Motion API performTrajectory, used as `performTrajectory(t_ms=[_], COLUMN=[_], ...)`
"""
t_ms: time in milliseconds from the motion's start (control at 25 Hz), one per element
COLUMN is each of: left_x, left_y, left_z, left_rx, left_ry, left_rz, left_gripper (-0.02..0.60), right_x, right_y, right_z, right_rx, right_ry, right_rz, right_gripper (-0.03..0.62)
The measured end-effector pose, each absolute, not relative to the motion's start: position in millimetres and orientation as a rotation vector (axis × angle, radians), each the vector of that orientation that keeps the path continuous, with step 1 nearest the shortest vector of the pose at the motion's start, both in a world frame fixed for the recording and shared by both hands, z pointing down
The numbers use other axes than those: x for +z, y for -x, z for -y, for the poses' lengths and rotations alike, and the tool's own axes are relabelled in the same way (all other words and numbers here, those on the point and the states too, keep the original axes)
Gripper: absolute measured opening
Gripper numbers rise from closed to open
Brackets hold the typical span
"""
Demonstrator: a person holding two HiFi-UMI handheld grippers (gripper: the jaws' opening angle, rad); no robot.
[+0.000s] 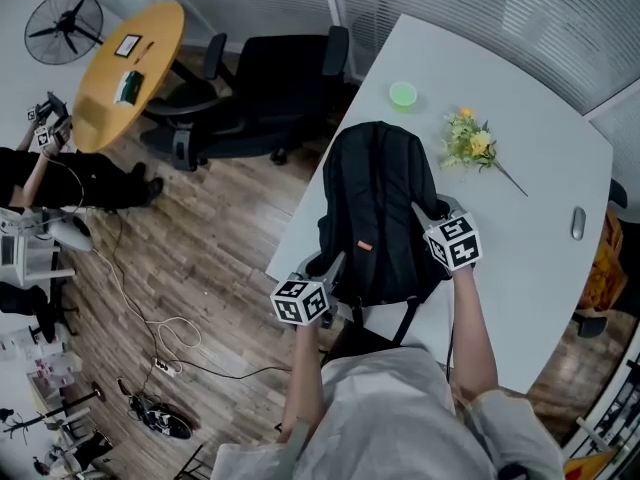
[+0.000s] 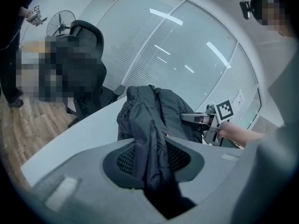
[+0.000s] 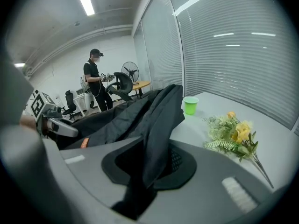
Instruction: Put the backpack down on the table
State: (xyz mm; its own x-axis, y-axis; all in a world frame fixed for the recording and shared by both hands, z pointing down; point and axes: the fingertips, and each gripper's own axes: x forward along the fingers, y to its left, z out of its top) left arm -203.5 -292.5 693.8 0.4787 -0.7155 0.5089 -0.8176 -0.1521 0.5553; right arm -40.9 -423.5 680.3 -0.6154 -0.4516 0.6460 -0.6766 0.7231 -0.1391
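The black backpack (image 1: 380, 203) lies lengthwise on the white table (image 1: 540, 158), its lower end at the near edge with straps hanging off. My left gripper (image 1: 322, 268) is shut on a fold of the backpack's left side (image 2: 152, 139). At the pack's right side my right gripper (image 1: 432, 213) is shut on a fold of the black fabric (image 3: 156, 125). In each gripper view the fabric runs down between the jaws. The right gripper (image 2: 198, 119) shows across the pack in the left gripper view; the left gripper (image 3: 58, 125) shows in the right gripper view.
A green cup (image 1: 403, 94) and a yellow flower sprig (image 1: 472, 146) lie on the table beyond the backpack; a computer mouse (image 1: 578, 223) is at the right. Black office chairs (image 1: 260, 93) stand left of the table. Another person (image 3: 96, 78) stands farther off near a fan.
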Motion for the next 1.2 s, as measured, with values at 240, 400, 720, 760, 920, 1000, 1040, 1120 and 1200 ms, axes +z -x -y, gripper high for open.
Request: performTrajectory(t_ms=[240, 400, 720, 760, 920, 1000, 1040, 1120, 1200], left_x=[706, 714, 738, 742, 753, 758, 761, 767, 772], left_y=[206, 208, 216, 217, 221, 223, 223, 225, 228], left_z=[297, 300, 301, 300, 298, 298, 298, 297, 297], left_rx=[0.169, 0.176, 0.227, 0.232, 0.251, 0.267, 0.275, 0.292, 0.3], left_ry=[-1.881, -1.863, -1.812, -1.801, -1.768, -1.755, -1.75, -1.738, -1.726], left_rz=[1.272, 1.265, 1.288, 1.295, 1.311, 1.314, 1.317, 1.326, 1.336], left_gripper=[0.127, 0.127, 0.129, 0.129, 0.132, 0.135, 0.137, 0.146, 0.157], right_x=[700, 714, 749, 754, 770, 777, 780, 785, 789], right_y=[37, 32, 15, 12, 6, 4, 3, 1, -1], right_z=[433, 440, 454, 455, 458, 459, 459, 460, 462], right_rx=[0.542, 0.575, 0.649, 0.66, 0.698, 0.708, 0.711, 0.721, 0.75], right_ry=[-0.845, -0.85, -0.883, -0.887, -0.895, -0.903, -0.909, -0.925, -0.948], right_rz=[2.298, 2.269, 2.176, 2.164, 2.117, 2.094, 2.084, 2.07, 2.068], right_gripper=[0.066, 0.066, 0.073, 0.075, 0.088, 0.096, 0.104, 0.116, 0.134])
